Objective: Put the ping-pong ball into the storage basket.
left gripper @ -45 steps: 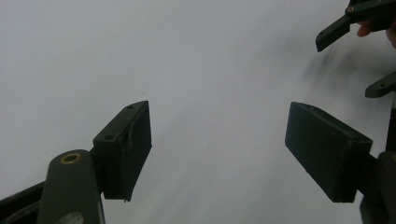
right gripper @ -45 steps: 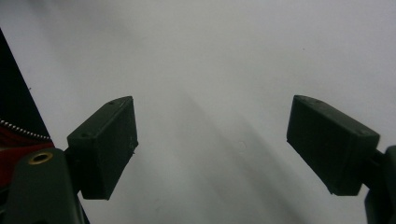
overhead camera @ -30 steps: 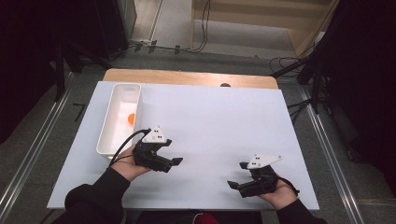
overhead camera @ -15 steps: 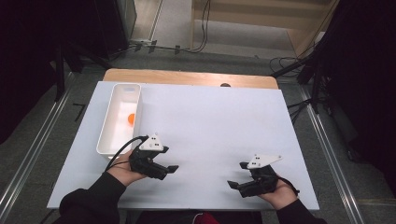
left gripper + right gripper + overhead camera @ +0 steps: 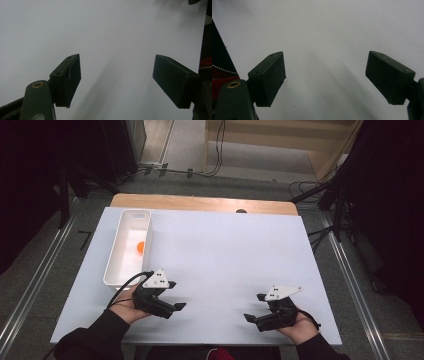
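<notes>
On the white table (image 5: 225, 250), a bin (image 5: 131, 222) holds an orange ball (image 5: 141, 247); left gripper (image 5: 172, 296) and right gripper (image 5: 254, 307) rest near the front edge, jaws apart, empty

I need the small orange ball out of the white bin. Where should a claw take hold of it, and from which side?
Probably from straight above: the orange ball lies against the right wall of the deep, narrow white bin, so grip across its middle along the bin's length.

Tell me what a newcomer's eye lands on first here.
A small orange ball glows inside the white bin at the left side of the white table. At the near edge, the left gripper and right gripper point toward each other, jaws open and empty.
</notes>
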`<move>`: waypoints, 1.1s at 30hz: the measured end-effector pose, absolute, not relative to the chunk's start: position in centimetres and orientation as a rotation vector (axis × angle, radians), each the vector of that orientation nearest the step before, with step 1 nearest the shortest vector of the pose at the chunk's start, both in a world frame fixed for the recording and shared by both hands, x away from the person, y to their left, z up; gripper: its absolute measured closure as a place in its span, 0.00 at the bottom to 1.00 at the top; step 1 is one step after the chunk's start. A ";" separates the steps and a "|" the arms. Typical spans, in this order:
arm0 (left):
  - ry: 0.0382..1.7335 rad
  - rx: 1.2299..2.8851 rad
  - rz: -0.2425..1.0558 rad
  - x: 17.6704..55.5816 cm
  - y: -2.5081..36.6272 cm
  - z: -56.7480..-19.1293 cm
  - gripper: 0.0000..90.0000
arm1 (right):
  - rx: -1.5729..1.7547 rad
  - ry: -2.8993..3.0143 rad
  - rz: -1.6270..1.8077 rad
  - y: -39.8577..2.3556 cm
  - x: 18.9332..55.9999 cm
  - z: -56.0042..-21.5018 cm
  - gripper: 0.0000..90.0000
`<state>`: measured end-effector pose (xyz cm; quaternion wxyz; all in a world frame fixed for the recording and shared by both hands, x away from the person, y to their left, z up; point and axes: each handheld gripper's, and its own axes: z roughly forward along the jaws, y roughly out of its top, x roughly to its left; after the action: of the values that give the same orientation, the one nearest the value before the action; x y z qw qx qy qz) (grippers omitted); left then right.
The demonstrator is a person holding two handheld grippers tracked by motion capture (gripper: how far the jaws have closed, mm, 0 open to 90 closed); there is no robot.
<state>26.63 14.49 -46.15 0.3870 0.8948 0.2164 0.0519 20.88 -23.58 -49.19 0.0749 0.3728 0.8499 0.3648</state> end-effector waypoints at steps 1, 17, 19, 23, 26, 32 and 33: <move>0.556 2.270 0.144 26.5 14.6 -46.1 0.26 | 1.120 2.549 1.094 -23.6 20.9 -49.2 0.17; 0.633 2.263 0.123 25.9 16.5 -46.6 0.23 | 1.119 2.550 1.094 -23.6 20.9 -49.2 0.17; 0.628 2.268 0.134 25.8 16.7 -46.6 0.23 | 1.123 2.549 1.094 -23.5 20.9 -49.2 0.17; 0.632 2.271 0.130 25.6 17.1 -46.8 0.23 | 1.119 2.549 1.092 -23.6 20.9 -49.2 0.17; 0.638 2.275 0.116 25.6 17.4 -46.9 0.23 | 1.119 2.549 1.092 -23.6 20.9 -49.2 0.17; 0.627 2.300 0.093 25.4 18.0 -47.2 0.23 | 1.118 2.548 1.092 -23.6 20.9 -49.2 0.17; 0.628 2.303 0.090 25.3 18.0 -47.2 0.23 | 1.119 2.548 1.091 -23.6 20.9 -49.2 0.17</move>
<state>25.34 18.04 -47.22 0.3676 0.8966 0.2446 0.0349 20.91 -23.59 -49.22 0.0761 0.3734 0.8500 0.3638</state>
